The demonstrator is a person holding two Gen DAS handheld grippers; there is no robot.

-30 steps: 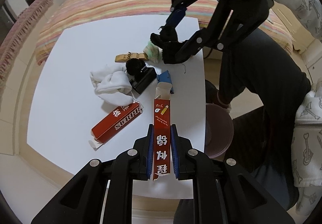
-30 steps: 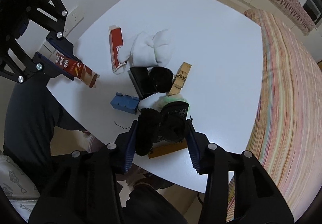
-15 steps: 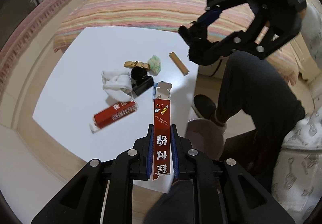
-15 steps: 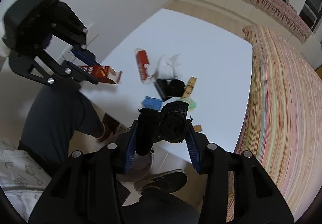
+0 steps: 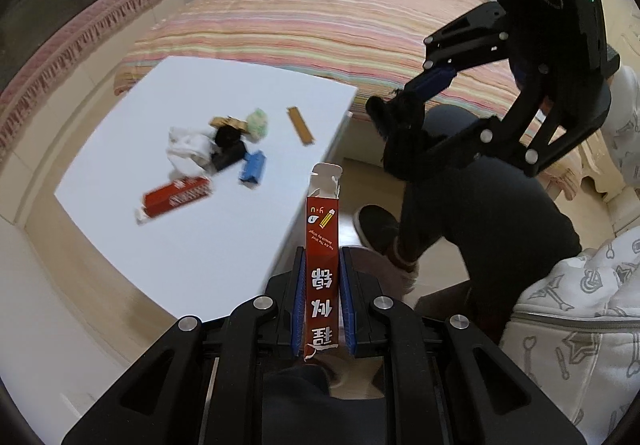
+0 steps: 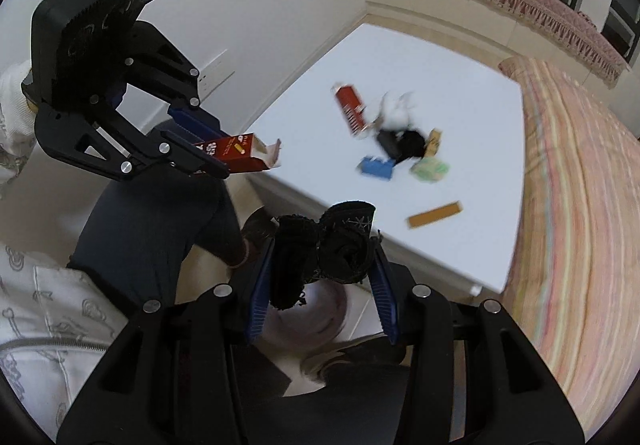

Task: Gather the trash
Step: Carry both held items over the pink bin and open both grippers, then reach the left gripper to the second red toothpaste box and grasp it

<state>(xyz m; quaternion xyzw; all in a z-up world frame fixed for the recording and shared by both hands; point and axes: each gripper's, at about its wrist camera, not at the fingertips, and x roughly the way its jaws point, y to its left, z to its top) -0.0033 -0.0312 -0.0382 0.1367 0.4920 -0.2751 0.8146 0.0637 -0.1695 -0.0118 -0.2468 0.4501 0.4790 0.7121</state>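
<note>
**Two loaded grippers above the bin, table edge to the left**

Left wrist view, left to right. On the white table [image 5: 208,93], centre left, lies a red carton [image 5: 176,197], its white lettering blurred beyond reading; beside it are white cloth [image 5: 186,149], a black lump [image 5: 228,147], a blue box [image 5: 253,166], a green wad [image 5: 258,122] and a tan strip [image 5: 301,125]. At lower centre the left gripper [image 5: 323,301] is closed narrow on a red box [image 5: 322,245], whose long axis runs up the frame with the torn flap end farthest from the jaws. It carries large white Chinese characters, seen upside down, and the small letters "y-u" by a pencil drawing; the finer print is illegible. At upper right the right gripper [image 5: 394,133] holds a dark bundle.

Right wrist view, left to right. The left gripper [image 6: 208,159] enters from the left with the red box [image 6: 236,153] pointing right, over the floor beside the table corner. At lower centre the right gripper [image 6: 322,277] stands at mid width, clamped on a black knitted bundle [image 6: 324,253]. A pale, rounded bin [image 6: 312,317] shows directly beneath these jaws, largely hidden.

The deciding relation, as judged: the bin lies under the right gripper, so that hand is nearer for release; the red box must travel toward it.
</note>
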